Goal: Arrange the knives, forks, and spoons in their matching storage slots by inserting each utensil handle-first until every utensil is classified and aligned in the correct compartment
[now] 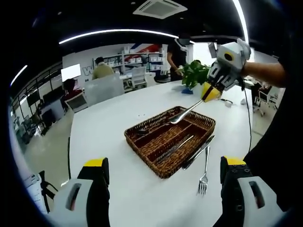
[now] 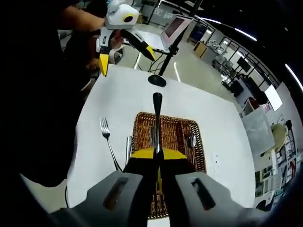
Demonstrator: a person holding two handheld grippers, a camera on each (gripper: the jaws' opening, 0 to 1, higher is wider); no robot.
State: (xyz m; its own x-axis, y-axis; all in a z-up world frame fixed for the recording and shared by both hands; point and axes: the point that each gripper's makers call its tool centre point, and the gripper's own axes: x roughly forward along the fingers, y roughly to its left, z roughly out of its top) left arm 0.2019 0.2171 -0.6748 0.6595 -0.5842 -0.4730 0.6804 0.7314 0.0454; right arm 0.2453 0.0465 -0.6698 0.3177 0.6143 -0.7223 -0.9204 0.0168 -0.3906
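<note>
Item: spoon [image 2: 157, 118], clamped in my right hand-held gripper [image 2: 157, 158], jaws pressed tight on it near the bowl end. Its long axis runs straight ahead toward 12 o'clock in the right gripper view, handle tip leading, so it is set handle-first. In the left gripper view the same spoon [image 1: 185, 112] slants down from the right hand-held gripper [image 1: 211, 92] at 1 o'clock, its free end over the far compartments.

Item: wicker cutlery tray [image 1: 144, 142], on the white desk [image 1: 109, 127], directly beneath the spoon. Long dividers lie parallel to the spoon's axis, as I judge it; little turning seems needed, mainly lowering. Some cutlery already lies in the slots; which kind I cannot tell.

Item: fork [image 1: 204, 176] and table knife [image 1: 198, 152], loose on the desk just beside the tray, at 5 o'clock.

Item: my left hand-held gripper [image 1: 163, 177], jaws wide apart, holding nothing, nearer the fork.
</note>
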